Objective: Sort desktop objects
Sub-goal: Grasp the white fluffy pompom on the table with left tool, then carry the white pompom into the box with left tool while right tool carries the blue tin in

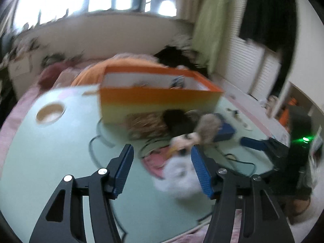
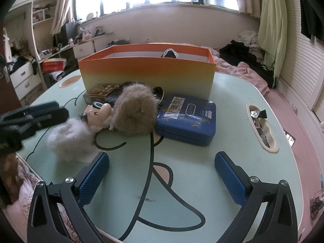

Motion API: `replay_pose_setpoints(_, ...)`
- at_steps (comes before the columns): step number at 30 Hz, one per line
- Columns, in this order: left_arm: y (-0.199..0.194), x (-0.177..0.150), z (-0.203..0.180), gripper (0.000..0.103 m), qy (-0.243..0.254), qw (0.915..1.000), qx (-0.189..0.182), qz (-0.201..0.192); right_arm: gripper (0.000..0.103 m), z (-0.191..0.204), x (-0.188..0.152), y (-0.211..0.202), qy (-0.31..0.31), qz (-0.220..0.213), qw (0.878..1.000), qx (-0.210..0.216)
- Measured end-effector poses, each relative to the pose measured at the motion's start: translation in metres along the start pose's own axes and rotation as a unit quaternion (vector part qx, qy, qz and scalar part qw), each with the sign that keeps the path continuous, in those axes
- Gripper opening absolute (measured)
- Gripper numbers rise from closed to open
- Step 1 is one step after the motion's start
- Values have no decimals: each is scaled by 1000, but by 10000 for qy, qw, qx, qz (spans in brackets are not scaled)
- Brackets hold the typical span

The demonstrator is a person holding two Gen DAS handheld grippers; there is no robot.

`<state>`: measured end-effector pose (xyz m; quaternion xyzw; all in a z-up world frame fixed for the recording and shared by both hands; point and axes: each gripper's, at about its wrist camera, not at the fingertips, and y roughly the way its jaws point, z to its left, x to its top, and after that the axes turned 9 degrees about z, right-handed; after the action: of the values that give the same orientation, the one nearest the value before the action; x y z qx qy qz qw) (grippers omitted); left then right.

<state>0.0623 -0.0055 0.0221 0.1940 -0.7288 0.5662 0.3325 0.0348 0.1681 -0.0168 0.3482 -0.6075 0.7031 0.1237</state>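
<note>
An orange box (image 1: 158,99) (image 2: 145,70) stands at the back of the mint table (image 2: 182,182). In front of it lie a doll-faced toy (image 2: 99,111) with a white fluffy body (image 2: 68,139), a brown fur ball (image 2: 133,111), a blue tin (image 2: 186,119) and a brown carton (image 2: 101,93). My left gripper (image 1: 162,151) hovers over the white fluff (image 1: 178,174), which lies by its right pad; bare table shows beside the left pad. The picture is blurred. My right gripper (image 2: 162,158) stands open over bare table, with nothing between its fingers.
A round cup hole (image 1: 50,113) sits at the table's far left and a long slot (image 2: 261,125) with small bits on its right side. A bed with pink bedding (image 2: 249,73) and dark clothes lies behind the table. A black object (image 2: 170,53) pokes out of the box.
</note>
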Motion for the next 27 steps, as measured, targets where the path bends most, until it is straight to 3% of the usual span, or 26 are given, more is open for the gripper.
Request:
replay_pose_setpoints(4, 10, 5, -25, 60, 464, 9988, -66, 126, 103, 0, 0, 0, 0, 0, 10000, 1)
replay_pose_setpoints(7, 34, 3, -30, 36, 533, 9966, 30, 631, 103, 0, 0, 0, -1, -1, 10000, 2)
replay_pose_setpoints(12, 42, 0, -16, 35, 154, 9965, -341, 745, 103, 2, 1, 0, -46, -23, 10000, 30)
replay_pose_setpoints(17, 40, -4, -16, 34, 98, 9971, -350, 668, 103, -1, 1, -3, 7, -88, 9999, 145)
replay_pose_setpoints(20, 40, -6, -17, 34, 117, 9974, -312, 643, 103, -23, 5, -17, 512, -356, 9962, 604)
replay_pose_setpoints(22, 37, -7, -15, 34, 126, 9974, -303, 641, 101, -36, 17, -22, 776, -365, 9952, 479)
replay_pose_setpoints(25, 37, -8, -16, 35, 159, 9975, -266, 638, 67, -49, 46, -11, 1030, 171, 9929, 574)
replay_pose_setpoints(27, 37, -8, -16, 35, 164, 9975, -261, 637, 64, -54, 60, -6, 1156, 249, 9920, 435)
